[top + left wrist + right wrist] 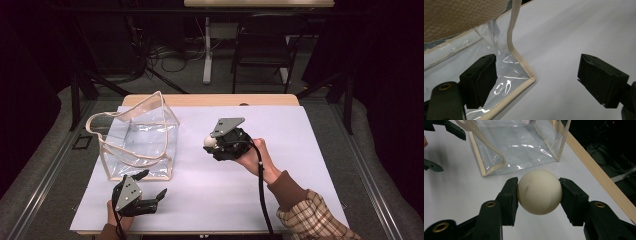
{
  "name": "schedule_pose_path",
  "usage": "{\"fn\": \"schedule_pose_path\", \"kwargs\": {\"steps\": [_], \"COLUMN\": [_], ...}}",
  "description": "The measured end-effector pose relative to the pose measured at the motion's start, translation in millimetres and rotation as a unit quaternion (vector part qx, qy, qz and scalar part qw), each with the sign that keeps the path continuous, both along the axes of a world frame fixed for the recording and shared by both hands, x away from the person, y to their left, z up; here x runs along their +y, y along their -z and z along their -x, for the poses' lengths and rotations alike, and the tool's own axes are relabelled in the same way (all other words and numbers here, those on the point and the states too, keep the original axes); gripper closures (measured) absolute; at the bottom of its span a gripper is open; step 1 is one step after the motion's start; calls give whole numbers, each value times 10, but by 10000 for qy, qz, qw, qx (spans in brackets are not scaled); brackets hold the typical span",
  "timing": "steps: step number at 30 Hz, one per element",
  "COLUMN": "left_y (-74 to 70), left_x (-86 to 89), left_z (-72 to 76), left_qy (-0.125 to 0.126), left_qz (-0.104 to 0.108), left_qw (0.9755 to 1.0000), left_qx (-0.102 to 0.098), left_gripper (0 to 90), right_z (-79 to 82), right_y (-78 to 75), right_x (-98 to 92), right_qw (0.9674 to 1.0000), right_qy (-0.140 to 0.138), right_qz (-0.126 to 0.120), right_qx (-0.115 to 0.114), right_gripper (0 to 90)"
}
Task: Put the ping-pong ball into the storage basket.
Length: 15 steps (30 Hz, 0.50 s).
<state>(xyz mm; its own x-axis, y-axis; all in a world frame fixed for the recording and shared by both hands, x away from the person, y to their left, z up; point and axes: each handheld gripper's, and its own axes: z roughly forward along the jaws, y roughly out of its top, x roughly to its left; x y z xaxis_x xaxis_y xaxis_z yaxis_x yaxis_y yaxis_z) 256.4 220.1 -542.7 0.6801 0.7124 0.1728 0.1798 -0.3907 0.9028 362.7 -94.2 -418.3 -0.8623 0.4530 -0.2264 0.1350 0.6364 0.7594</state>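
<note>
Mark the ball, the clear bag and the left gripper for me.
cream ball (539,191), right gripper view, centre of its front face.
clear bag (145,135), high view, its transparent front wall.
left gripper (536,81), left gripper view, midway between its two spread fingertips.

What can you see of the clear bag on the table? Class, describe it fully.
The clear bag is see-through plastic, box-shaped, edged with cream fabric trim, with looped cream handles at its open top. It stands upright on the left part of the white table cover, looking empty and creased, with shiny glints. The open left tool sits at its near corner, one jaw against the plastic wall, the other out over the cover. The right tool, holding a cream ball, is apart from it.
</note>
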Motion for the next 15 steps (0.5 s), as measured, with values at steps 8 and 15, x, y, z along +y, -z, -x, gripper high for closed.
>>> {"fn": "schedule_pose_path", "kwargs": {"steps": [8,15], "left_y": [0,1], "left_x": [-1,0], "left_z": [0,-2], "left_qy": [-6,-6], "left_qz": [2,-2], "left_qw": [10000,10000], "left_qx": [-5,-2], "left_gripper": [160,160], "right_z": [-1,-15], "right_y": [-63,-89], "right_x": [-20,-21], "right_qw": [10000,10000], "right_qy": [36,64], "right_qz": [-33,-29], "right_qx": [-54,-70], "right_gripper": [509,509]}}
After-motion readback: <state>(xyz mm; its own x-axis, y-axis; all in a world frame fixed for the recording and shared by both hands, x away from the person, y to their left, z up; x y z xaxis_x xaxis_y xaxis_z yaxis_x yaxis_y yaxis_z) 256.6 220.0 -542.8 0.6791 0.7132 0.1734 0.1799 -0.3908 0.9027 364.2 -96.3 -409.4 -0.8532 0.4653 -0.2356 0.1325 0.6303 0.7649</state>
